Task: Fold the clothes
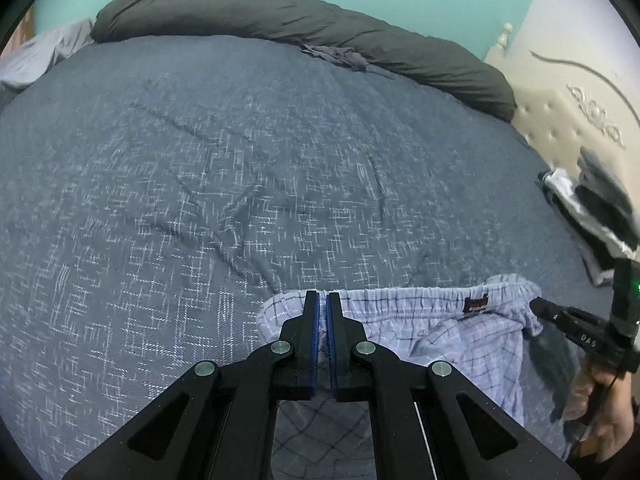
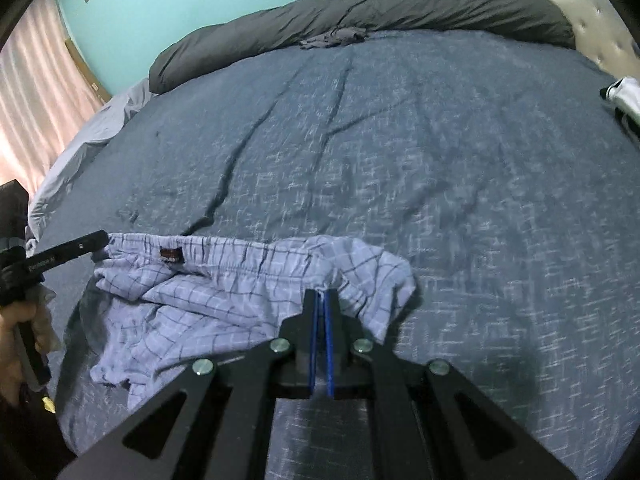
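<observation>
Claws, left and right, each pinching checked shorts' waistband; pink curtain only in right view.

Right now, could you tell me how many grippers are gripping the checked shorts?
2: the left gripper pinches one end of the checked shorts' waistband, the right gripper the other.

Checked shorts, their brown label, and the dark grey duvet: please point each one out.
checked shorts (image 2: 208,300), right wrist view, on the crumpled fabric
brown label (image 1: 476,305), left wrist view, on its middle
dark grey duvet (image 1: 248,16), left wrist view, on its upper surface
</observation>
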Tool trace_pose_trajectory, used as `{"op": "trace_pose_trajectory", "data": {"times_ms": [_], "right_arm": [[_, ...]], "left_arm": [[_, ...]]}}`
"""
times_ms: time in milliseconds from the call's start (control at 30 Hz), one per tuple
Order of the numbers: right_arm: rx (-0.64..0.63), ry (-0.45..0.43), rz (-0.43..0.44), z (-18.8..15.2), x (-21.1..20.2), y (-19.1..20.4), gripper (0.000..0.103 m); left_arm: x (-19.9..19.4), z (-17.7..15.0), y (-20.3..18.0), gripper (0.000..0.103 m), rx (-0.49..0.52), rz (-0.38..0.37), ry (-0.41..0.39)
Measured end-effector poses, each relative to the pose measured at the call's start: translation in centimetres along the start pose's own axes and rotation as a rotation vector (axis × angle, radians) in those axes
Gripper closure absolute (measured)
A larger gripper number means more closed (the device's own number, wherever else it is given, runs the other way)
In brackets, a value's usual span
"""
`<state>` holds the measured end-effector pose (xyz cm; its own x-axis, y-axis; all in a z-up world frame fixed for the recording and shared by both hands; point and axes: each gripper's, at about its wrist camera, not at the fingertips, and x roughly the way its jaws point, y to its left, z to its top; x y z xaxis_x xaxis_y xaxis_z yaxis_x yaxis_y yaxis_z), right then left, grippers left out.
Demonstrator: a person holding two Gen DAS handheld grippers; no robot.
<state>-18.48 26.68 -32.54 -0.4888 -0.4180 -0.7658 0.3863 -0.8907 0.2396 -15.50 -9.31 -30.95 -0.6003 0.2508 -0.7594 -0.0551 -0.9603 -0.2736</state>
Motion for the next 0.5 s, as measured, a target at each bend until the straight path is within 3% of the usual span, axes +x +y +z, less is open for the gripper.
{"op": "trace_pose_trajectory", "data": {"times_ms": [167,367,500], "right_arm": [[0.008,-0.021,-0.015,0.6,-1.1,-0.7,0.1],[-0.029,0.068,-0.002,-0.1,-0.4,-0.2,0.1],[-0.01,0.077,-0.011,0.0,-0.8,-0.8,0.1]], "left_arm": [[-1.0,-0.1,-0.1,0.099,0.009,-0.013,-0.019],[-1.0,-0.2,-0.1,0.099,0.022,-0.034,0.014],[-1.0,-0.8,0.4,0.099,0.012,-0.033,0.034]]}}
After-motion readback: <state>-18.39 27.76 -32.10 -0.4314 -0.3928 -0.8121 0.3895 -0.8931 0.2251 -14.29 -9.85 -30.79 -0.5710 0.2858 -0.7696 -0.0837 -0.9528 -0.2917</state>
